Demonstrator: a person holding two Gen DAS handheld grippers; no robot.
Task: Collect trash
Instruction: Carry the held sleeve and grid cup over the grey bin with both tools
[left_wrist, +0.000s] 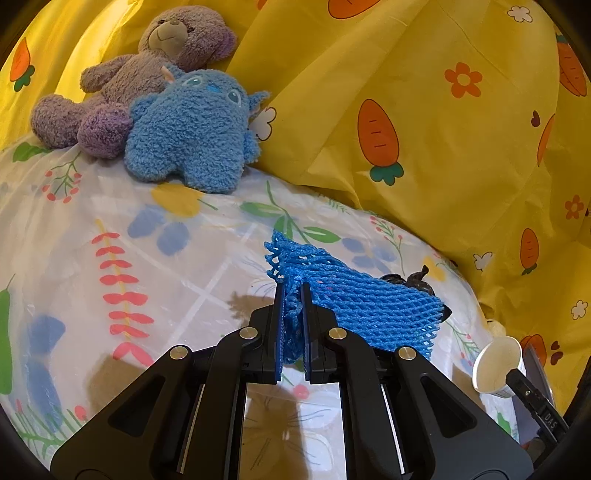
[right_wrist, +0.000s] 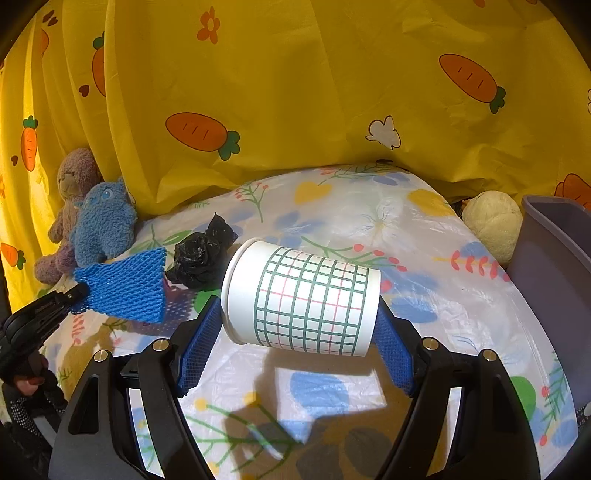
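Holding two pieces already, the left gripper (left_wrist: 293, 295) clenched the blue foam net (left_wrist: 354, 299), the right gripper (right_wrist: 299, 321) grasped the paper cup (right_wrist: 303, 299), while the black bag (right_wrist: 201, 256) lay mid-table, the grey bin (right_wrist: 554, 266) at its right edge.

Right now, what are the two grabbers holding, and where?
Left gripper pinches the blue foam net at its edge. Right gripper holds the paper cup end to end.
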